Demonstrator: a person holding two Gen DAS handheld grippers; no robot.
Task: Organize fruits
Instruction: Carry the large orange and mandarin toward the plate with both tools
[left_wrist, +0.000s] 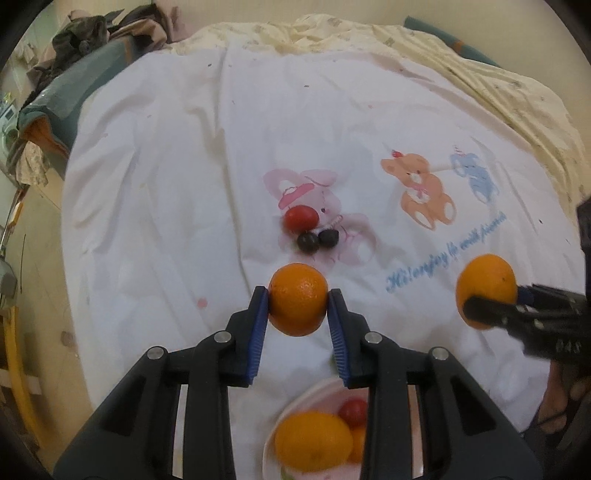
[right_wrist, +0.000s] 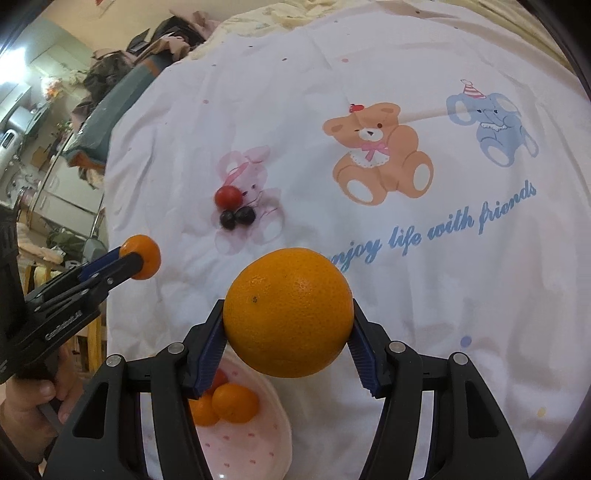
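Note:
My left gripper (left_wrist: 298, 308) is shut on a small orange (left_wrist: 298, 303), held above the white printed bedsheet; it also shows in the right wrist view (right_wrist: 142, 261). My right gripper (right_wrist: 288, 345) is shut on a large orange (right_wrist: 289, 312), seen at the right in the left wrist view (left_wrist: 485, 290). A pink-dotted bowl (right_wrist: 243, 439) below both grippers holds small oranges (right_wrist: 234, 402) and a red tomato (left_wrist: 352, 412). On the sheet farther off lie a red tomato (left_wrist: 301, 218) and two dark grapes (left_wrist: 317, 240).
The white sheet (left_wrist: 184, 184) with bear, rabbit and elephant prints covers the bed. A cream quilt (left_wrist: 498, 92) lies at the far side. Piled clothes (left_wrist: 92, 40) and furniture stand at the left edge of the bed.

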